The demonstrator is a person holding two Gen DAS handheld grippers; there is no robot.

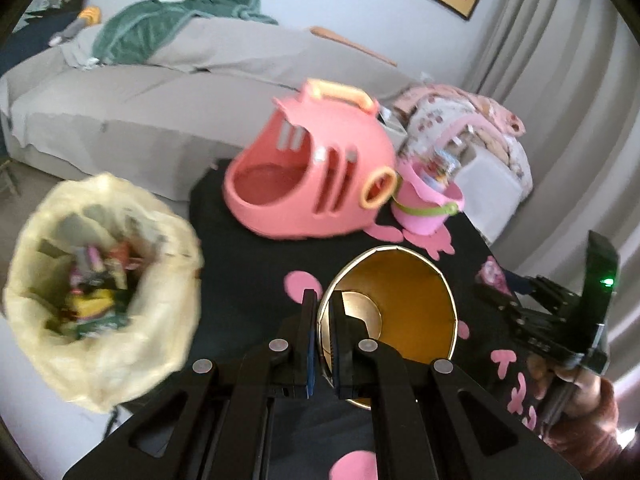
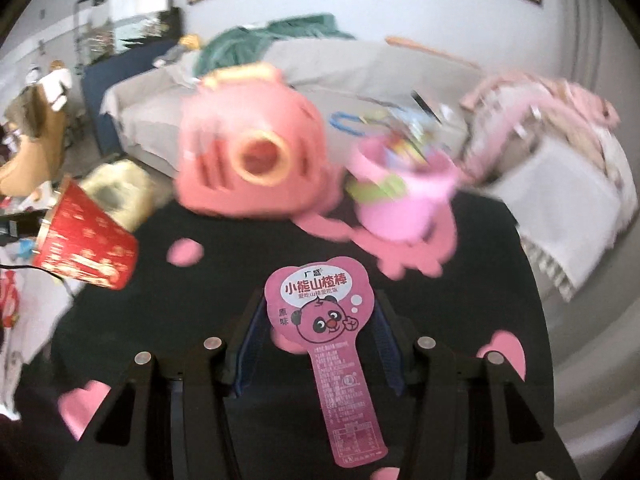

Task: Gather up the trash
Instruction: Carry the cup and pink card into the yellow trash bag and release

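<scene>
Bench (image 1: 248, 272) first: its black cloth with pink shapes fills the middle of both views, and the trash bin lined with a pale yellow bag (image 1: 100, 292) stands off its left edge, at nine o'clock from your left gripper (image 1: 323, 300). On the cloth at twelve o'clock sits a big pink plastic toy carrier (image 1: 312, 172), with a small pink bucket (image 1: 428, 208) just beside it at one o'clock.

Your left gripper is pinched nearly closed on the rim of the red paper cup with a gold lining (image 1: 400, 304), one finger inside, one outside. It should be light and thin-walled, so I'd expect it to crush if squeezed harder; the rim hold looks right.

Your right gripper (image 2: 320, 344) stands partly open, with the flat pink bear-printed snack wrapper (image 2: 324, 336) between the fingers; whether the pads press it I cannot tell. Judge it flimsy and slick, likely to slip out, so take it across the wide head rather than the narrow stem.

Room is open toward nine o'clock; mind the bench edge and the carrier.
</scene>
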